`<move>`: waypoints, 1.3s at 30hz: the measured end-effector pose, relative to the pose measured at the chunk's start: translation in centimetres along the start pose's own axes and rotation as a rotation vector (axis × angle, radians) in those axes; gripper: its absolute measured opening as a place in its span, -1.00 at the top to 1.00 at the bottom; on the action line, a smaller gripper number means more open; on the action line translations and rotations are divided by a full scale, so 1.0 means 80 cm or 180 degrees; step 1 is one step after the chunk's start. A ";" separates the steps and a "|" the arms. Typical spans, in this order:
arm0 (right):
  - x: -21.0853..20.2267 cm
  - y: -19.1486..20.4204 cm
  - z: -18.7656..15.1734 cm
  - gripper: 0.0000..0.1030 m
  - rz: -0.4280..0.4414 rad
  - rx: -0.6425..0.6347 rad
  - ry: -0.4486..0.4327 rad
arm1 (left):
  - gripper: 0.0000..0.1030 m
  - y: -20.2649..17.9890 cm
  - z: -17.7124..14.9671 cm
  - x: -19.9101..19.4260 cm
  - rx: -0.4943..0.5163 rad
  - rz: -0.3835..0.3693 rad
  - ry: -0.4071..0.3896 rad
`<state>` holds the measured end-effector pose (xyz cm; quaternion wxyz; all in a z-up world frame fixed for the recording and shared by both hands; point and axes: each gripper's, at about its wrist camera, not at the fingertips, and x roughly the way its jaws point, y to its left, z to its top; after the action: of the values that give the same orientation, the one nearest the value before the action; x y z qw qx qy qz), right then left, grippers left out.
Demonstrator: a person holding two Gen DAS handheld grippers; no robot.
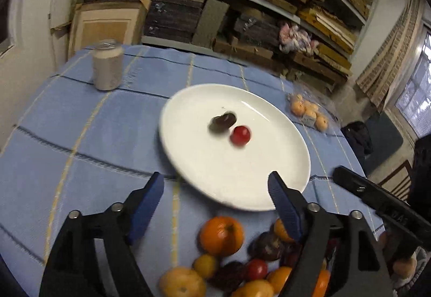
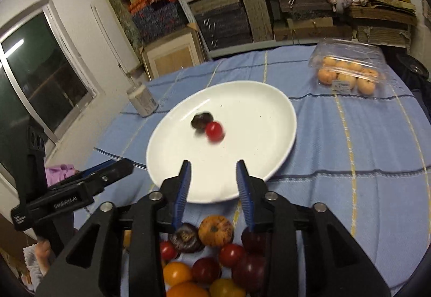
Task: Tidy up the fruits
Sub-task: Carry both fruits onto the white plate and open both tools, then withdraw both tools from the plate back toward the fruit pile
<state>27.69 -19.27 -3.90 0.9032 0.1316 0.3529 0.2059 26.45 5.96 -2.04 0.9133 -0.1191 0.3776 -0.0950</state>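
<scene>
A white plate [image 1: 269,183] [image 2: 264,119] sits mid-table on the blue cloth. It holds a dark purple fruit [image 1: 222,121] [image 2: 201,119] touching a red fruit [image 1: 240,135] [image 2: 214,131]. A pile of loose orange, yellow, red and dark fruits [image 1: 242,262] [image 2: 212,256] lies at the near edge. My left gripper [image 1: 216,186] is open and empty above the pile's far side, at the plate's near rim. My right gripper [image 2: 214,170] is open and empty over the plate's near rim; it also shows in the left wrist view [image 1: 377,200].
A clear plastic box of small orange fruits [image 2: 347,70] [image 1: 309,111] sits at the far right. A can [image 1: 107,65] [image 2: 141,100] stands at the far left. Shelves of stacked boards fill the back wall. A window is on the left.
</scene>
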 end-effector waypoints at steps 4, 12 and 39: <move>-0.053 -0.008 -0.041 -0.31 -0.0134 -0.0008 -0.0365 | -0.73 0.028 -0.033 -0.035 -0.0124 0.0211 -0.0138; -0.098 -0.040 -0.113 -0.60 -0.0154 0.0298 -0.0424 | -0.73 0.052 -0.109 -0.063 -0.0165 0.0435 0.0012; -0.106 -0.040 -0.140 -0.70 -0.0159 0.0315 -0.0309 | -0.86 0.018 -0.125 -0.020 0.0588 0.1105 0.0072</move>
<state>15.16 -24.98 -8.20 0.9165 0.1770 0.3217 0.1590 18.31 6.30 -8.25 0.9187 0.0332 0.3924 0.0284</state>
